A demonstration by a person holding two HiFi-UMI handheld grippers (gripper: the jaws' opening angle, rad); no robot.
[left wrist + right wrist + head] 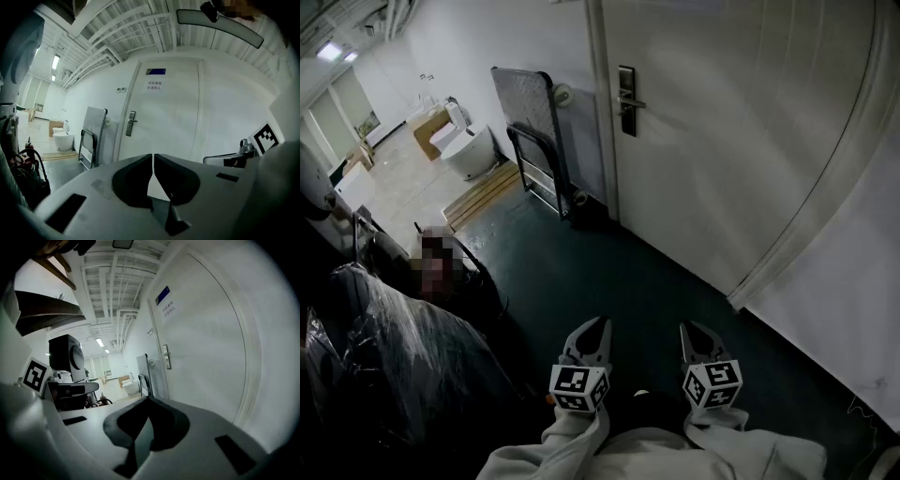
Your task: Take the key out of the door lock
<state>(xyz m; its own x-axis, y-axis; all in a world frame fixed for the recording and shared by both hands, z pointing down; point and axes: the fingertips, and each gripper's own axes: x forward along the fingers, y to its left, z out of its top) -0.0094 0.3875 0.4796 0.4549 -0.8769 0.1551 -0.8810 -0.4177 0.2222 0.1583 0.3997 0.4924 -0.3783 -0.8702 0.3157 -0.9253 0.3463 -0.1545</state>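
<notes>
**Key:** too small to make out from here; presumably at the dark metal lock plate with lever handle [625, 99] on the white panelled door [741, 141], well apart from both tools.

**Left hand-held gripper** [596, 326]: jaws together, nothing between them.

**Right hand-held gripper** [690, 329]: jaws together, likewise empty.

**Step in hand:** approach. Best done by facing the plate squarely, parting the jaws only near the keyhole, and drawing the key straight out.

**Containers:** brown cardboard box [427, 132], far left by the wall; contents not visible.
</notes>
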